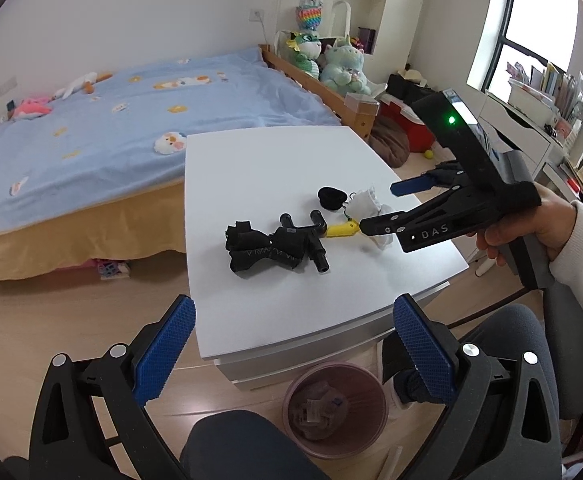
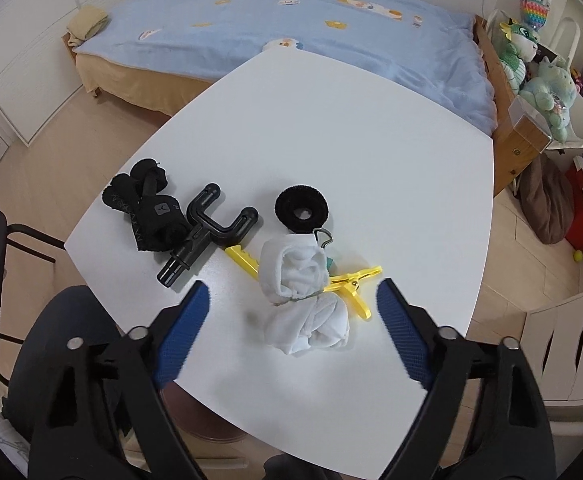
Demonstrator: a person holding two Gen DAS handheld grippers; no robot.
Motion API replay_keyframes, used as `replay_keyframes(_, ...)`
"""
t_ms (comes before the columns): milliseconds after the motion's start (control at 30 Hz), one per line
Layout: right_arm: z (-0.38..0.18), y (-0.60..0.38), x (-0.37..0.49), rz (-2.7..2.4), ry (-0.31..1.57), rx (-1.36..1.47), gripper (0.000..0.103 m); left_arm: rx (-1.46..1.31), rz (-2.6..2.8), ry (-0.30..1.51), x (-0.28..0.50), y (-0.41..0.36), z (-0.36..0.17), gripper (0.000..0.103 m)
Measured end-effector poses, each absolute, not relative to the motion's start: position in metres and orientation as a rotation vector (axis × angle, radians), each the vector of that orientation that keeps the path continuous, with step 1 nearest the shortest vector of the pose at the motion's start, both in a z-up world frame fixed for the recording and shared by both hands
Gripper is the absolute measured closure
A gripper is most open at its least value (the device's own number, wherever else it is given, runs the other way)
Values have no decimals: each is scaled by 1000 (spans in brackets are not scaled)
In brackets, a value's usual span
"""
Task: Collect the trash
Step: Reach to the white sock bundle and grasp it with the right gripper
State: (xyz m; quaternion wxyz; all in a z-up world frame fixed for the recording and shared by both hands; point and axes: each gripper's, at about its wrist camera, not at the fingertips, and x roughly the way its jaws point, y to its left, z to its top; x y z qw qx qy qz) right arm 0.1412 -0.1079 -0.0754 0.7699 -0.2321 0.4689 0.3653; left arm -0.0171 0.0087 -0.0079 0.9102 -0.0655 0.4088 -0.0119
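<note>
On the white table (image 2: pixel 331 140) lie a crumpled white cloth (image 2: pixel 303 296), a yellow plastic clip (image 2: pixel 351 284) under it, a black foam ring (image 2: pixel 301 209), a black forked plastic part (image 2: pixel 207 232) and a black glove (image 2: pixel 147 210). My right gripper (image 2: pixel 293 332) is open, its fingers on either side of the white cloth, just short of it. In the left wrist view the right gripper (image 1: pixel 375 206) hovers by the cloth (image 1: pixel 367 204). My left gripper (image 1: pixel 293 352) is open and empty, off the table's near edge above the pink trash bin (image 1: pixel 335 408).
The bin holds some crumpled paper. A bed with a blue cover (image 1: pixel 131 120) stands beyond the table. Plush toys (image 1: pixel 331 64), shelves and a red box (image 1: pixel 407 124) are at the right. An office chair (image 1: pixel 531 340) sits beside the table.
</note>
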Motion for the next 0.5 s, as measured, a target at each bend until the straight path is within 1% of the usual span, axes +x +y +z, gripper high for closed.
replay_keyframes(100,-82,-106,142,798,1024,-521,35,-147,-31,836,-18,9,-8,8)
replay_keyframes(167,-84,-106,142,795,1025,-523,45,-152,-35,839,-17,9,-9,8)
replay_keyframes(200,-86,-106,142,795,1025,-524,48,-148,-34,841,-17,9,-10,8)
replay_keyframes(267,-87,-107,142,788,1024,-531,61,-142,-30,842,-16,9,-10,8)
replay_keyframes(367,-87,-108,141,787,1017,-527,66,-137,-22,838,-15,9,-11,8)
replay_keyframes(500,-84,-112,140,780,1004,-508,68,-130,-12,831,-15,10,-11,8)
